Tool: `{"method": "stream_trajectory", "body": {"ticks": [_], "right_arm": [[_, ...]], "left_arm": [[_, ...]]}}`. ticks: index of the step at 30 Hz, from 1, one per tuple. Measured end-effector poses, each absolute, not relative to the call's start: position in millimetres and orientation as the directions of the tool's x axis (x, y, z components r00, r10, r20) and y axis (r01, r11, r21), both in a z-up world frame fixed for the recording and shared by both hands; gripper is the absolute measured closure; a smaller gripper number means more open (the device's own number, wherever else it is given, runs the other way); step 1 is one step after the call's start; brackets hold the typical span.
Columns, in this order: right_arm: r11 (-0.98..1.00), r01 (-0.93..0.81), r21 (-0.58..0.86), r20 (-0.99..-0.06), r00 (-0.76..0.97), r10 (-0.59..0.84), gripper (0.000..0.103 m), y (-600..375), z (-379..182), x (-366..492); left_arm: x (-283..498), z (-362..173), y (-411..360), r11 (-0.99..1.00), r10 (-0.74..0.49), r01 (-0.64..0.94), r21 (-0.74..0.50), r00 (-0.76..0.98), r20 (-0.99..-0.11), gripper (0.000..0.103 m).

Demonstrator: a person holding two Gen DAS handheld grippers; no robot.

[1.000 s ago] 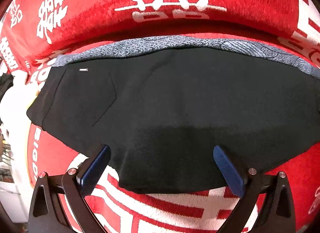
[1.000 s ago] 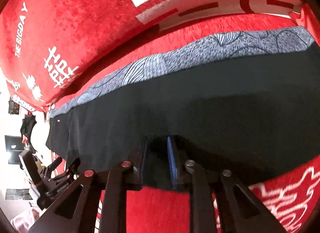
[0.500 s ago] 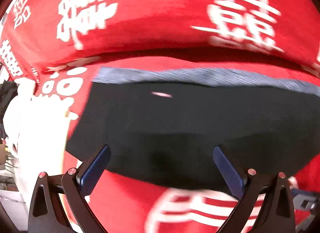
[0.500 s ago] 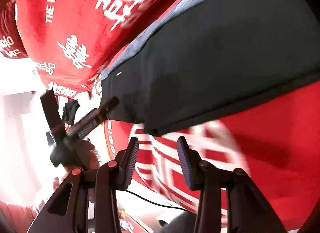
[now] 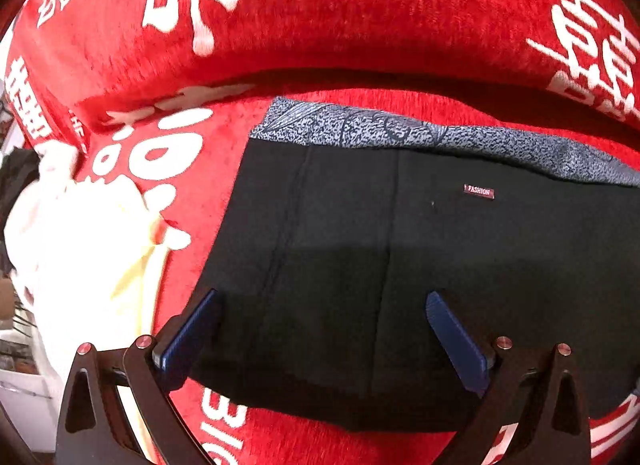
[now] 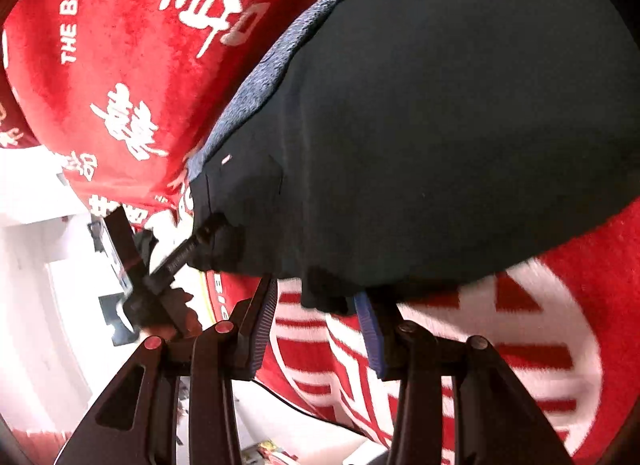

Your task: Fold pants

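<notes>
The black pants point(image 5: 400, 265) lie folded on the red sofa seat, with a grey patterned lining strip point(image 5: 400, 131) along the far edge and a small "FASHION" label point(image 5: 479, 191). My left gripper point(image 5: 320, 329) is open and empty, its blue pads straddling the near left part of the pants. In the right wrist view the pants point(image 6: 460, 125) fill the upper right. My right gripper point(image 6: 318, 313) is open and empty at the near edge of the fabric. The left gripper point(image 6: 200, 241) shows there at the pants' left end.
The red sofa cover with white characters point(image 5: 280, 25) forms the seat and backrest. A white and pale yellow cloth point(image 5: 80, 233) lies at the left end of the seat. White floor and furniture point(image 6: 40, 305) lie beyond the sofa's front edge.
My right gripper let go of the pants' near edge, opened and swung back toward the left end. My left gripper shifted left along the pants, staying open.
</notes>
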State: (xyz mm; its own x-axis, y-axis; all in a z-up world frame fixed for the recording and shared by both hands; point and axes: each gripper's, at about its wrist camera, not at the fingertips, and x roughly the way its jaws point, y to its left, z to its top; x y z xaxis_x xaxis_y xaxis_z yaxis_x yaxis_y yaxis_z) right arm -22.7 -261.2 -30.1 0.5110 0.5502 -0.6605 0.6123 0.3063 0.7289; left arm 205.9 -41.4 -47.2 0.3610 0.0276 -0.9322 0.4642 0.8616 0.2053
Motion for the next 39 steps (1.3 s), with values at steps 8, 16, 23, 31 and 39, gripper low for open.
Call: {"method": "stream_trajectory", "body": {"ticks": [8,16,23,31,39], "right_arm": [[0.441,0.596,0.672,-0.735,0.462,0.496,0.097,-249,2,-25],[0.532,0.6,0.598,-0.787,0.314,0.531,0.096,-244,-2,-36],[0.729,0.47,0.498,-0.859,0.385,0.339,0.064,-298,50,23],[0.76,0.443,0.476,-0.872,0.349,0.343,0.067,-298,8,131],[0.74,0.518,0.429,-0.897,0.342,0.28,0.092,-331,-12,103]], "left_arm": [[197,-51,-13,0.84,0.054,0.488,0.239,0.363,-0.93,0.0],[188,-30,-29,0.828,0.055,0.506,0.24,0.353,-0.934,0.0],[198,-6,-95,0.782,-0.058,0.584,0.217,0.415,-0.908,0.0],[258,-48,-127,0.799,0.038,0.516,0.31,0.471,-0.881,0.0],[286,-69,-100,0.847,0.029,0.482,0.221,0.375,-0.927,0.0]]}}
